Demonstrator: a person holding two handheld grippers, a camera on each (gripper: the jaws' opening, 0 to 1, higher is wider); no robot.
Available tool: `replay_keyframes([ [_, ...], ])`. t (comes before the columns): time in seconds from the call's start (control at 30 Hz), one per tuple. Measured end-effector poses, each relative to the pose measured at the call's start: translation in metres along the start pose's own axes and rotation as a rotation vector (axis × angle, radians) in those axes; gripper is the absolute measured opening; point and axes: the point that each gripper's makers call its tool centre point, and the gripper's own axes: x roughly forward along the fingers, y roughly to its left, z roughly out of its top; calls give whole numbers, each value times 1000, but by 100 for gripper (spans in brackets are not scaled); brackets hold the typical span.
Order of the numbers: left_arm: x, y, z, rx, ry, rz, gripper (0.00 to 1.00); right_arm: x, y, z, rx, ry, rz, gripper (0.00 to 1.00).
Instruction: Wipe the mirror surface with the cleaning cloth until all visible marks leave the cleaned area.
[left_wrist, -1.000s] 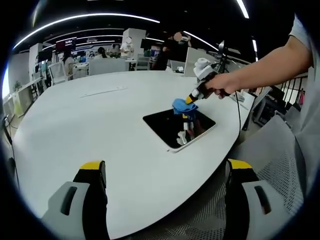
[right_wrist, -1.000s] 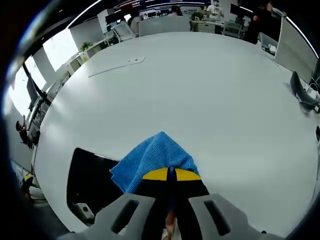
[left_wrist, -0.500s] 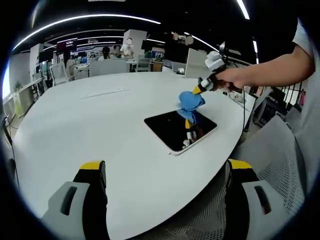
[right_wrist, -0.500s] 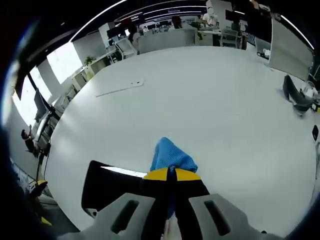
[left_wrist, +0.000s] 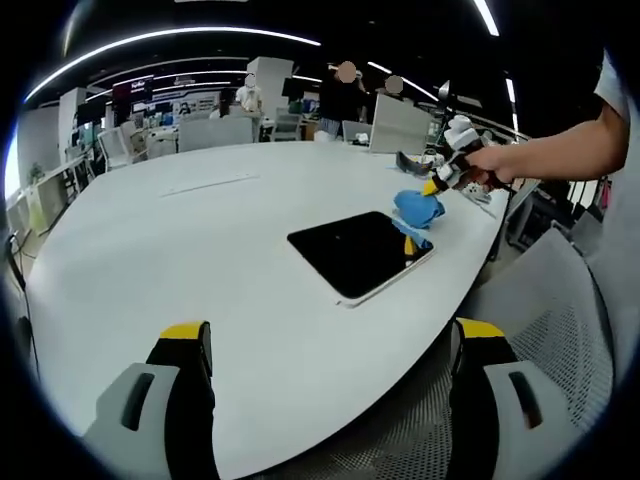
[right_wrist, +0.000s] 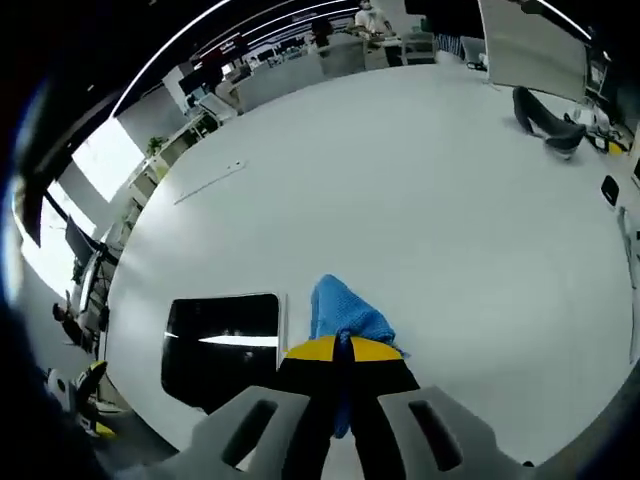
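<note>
A dark rectangular mirror (left_wrist: 358, 252) with a pale frame lies flat on the white table (left_wrist: 180, 250), near its right edge. In the right gripper view the mirror (right_wrist: 220, 335) is to the left of the jaws. A blue cleaning cloth (left_wrist: 417, 208) hangs bunched from my right gripper (left_wrist: 434, 187), held by a person's hand just beyond the mirror's far right corner. The cloth (right_wrist: 342, 315) sticks out past the yellow tips of the right gripper (right_wrist: 340, 349), which is shut on it. My left gripper (left_wrist: 330, 345) is open above the table's near edge, with nothing between its jaws.
A dark object (right_wrist: 545, 108) lies on the table's far side, with small items near the right edge. A thin pale strip (left_wrist: 210, 183) lies far across the table. A grey mesh chair (left_wrist: 540, 330) stands at the right, and desks, screens and people fill the background.
My right gripper has carried the cloth up off the mirror and to the right, past its far corner. The mirror now lies uncovered. The left gripper has stayed still.
</note>
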Motion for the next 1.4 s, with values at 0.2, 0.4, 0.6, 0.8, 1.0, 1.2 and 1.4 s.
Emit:
replay_keyframes([
  [0.2, -2, 0, -1, 20, 7, 14, 99, 6, -24, -21, -54, 27, -40, 0],
  [0.4, -1, 5, -4, -36, 48, 35, 99, 13, -28, -35, -242, 53, -23, 0],
  [0.6, -8, 13, 15, -139, -16, 58, 99, 7, -22, -22, -340, 49, -20, 0],
  [0.8, -10, 7, 33, -152, -47, 66, 99, -14, -1, 4, -444, -84, 66, 39],
  [1.0, 0, -8, 38, -131, -46, 45, 99, -43, 11, 7, -520, -207, 148, 70],
  [1.2, -5, -5, 14, -156, -6, 57, 99, -67, 16, -16, -570, -256, 223, 85],
  [1.4, -12, -1, 16, -117, -47, 81, 99, -83, 14, -34, -571, -281, 222, 93],
])
